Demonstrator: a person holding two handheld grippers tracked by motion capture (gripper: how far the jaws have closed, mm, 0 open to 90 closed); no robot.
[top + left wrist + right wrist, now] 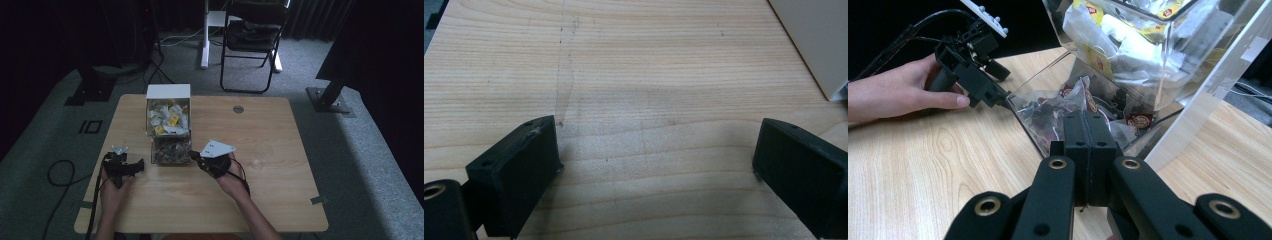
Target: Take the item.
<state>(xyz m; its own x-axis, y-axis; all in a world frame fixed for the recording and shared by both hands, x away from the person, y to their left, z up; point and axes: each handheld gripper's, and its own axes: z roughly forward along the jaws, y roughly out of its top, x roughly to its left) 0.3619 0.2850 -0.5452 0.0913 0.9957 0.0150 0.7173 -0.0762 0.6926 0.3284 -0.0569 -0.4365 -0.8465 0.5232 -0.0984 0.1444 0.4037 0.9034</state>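
With its jaws pressed together on nothing I can make out, the right gripper [1087,145] noses at the open lower tray of the clear tea-bag dispenser [169,127] at its 12 o'clock, apparently the reach-in step, so next it must open to pinch a dark sachet [1083,102], while the left gripper [659,165] hangs wide open and empty over the table [634,60].

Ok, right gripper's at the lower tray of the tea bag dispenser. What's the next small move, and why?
Probably open the right gripper: its jaws are pressed shut with nothing between them, right at the lower tray where dark packets lie. Then ease in over one. The left gripper rests open over bare table.
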